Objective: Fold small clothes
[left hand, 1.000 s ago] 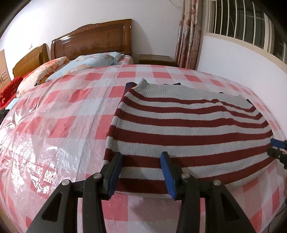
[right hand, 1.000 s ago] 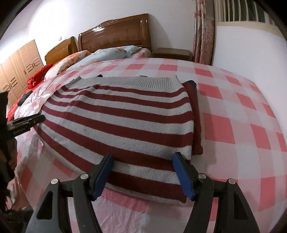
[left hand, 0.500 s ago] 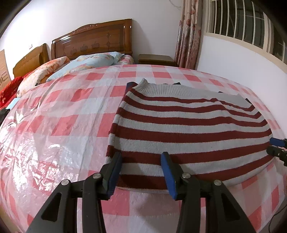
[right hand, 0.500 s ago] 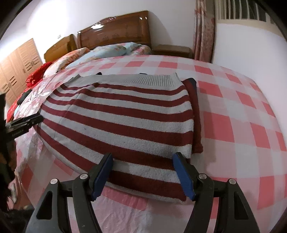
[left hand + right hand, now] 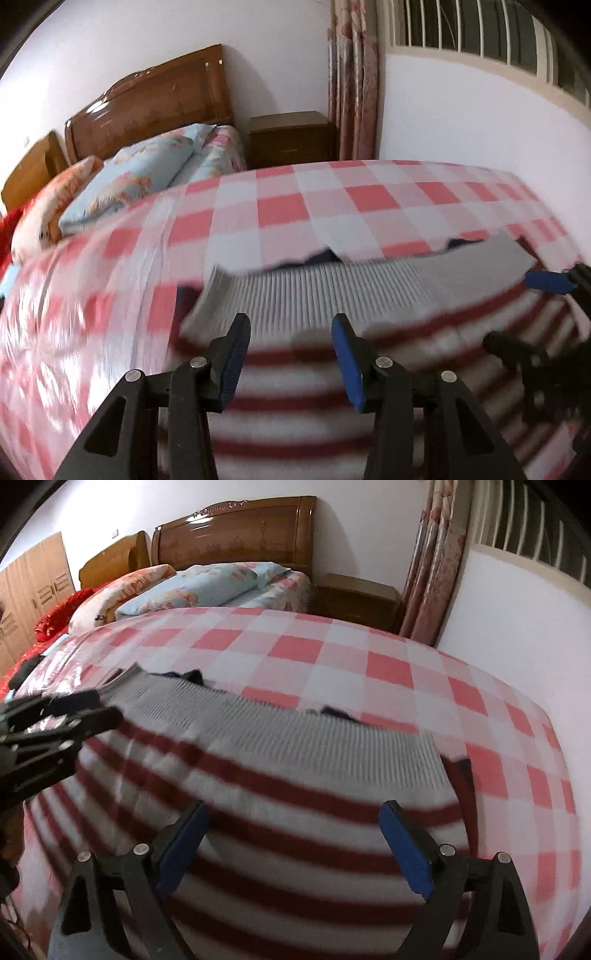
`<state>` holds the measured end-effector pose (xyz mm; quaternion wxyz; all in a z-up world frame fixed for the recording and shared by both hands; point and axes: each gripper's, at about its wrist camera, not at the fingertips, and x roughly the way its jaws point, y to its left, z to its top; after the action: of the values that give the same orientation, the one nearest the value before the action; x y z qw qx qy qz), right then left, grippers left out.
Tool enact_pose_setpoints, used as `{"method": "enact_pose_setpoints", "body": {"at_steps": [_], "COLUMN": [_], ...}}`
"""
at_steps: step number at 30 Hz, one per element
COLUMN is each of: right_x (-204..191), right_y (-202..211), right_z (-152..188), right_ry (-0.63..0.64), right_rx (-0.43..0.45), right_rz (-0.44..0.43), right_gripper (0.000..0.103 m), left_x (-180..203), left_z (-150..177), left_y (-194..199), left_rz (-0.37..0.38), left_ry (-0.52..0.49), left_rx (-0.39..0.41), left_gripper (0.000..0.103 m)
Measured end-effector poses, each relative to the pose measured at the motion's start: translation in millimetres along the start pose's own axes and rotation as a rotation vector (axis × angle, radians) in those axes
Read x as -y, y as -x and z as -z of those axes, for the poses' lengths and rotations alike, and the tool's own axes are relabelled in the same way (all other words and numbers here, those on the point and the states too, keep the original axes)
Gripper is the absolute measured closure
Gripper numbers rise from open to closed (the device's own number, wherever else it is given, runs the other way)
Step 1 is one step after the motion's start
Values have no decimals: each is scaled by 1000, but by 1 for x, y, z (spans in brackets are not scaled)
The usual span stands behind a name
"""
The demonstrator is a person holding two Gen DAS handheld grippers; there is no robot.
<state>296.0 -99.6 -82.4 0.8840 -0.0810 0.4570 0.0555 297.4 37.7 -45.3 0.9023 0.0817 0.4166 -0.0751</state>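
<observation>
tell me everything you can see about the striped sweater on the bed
The striped sweater is a knit with wide dark red and off-white bands and a grey ribbed band along its far edge. It lies spread flat on the pink-and-white checked bed cover, looking folded, with dark fabric peeking out at the far edge and right side. Motion blur softens its stripes. Both claws, left and right, stand open over it; whether they touch it is unclear.

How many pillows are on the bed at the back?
2 that I can see: a light blue flowery pillow in front of the big wooden headboard, and an orange flowery pillow to its left. More may be hidden behind them.
</observation>
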Motion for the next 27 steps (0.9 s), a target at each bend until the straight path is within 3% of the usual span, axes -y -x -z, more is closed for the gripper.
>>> {"method": "enact_pose_setpoints", "body": {"at_steps": [5, 8, 9, 13, 17, 27], "right_x": [2, 9, 8, 6, 7, 9], "right_y": [-24, -28, -28, -30, -29, -17], "right_z": [-14, -11, -10, -11, -8, 8], "right_ry": [-23, -57, -50, -21, 4, 27], "right_rx": [-9, -10, -9, -25, -39, -59], "right_rz": [-16, -51, -52, -52, -71, -76], "right_gripper": [0, 0, 0, 0, 0, 0], "left_x": [4, -6, -12, -39, -25, -16], "left_z": [-10, -2, -2, 0, 1, 19], "left_y": [-33, -35, -36, -40, -38, -21], "left_rz": [-53, -57, -45, 93, 41, 30], "left_ry": [-70, -21, 8, 141, 84, 85], "left_rx": [-33, 19, 14, -10, -14, -12], "left_gripper": [56, 41, 35, 30, 29, 29]}}
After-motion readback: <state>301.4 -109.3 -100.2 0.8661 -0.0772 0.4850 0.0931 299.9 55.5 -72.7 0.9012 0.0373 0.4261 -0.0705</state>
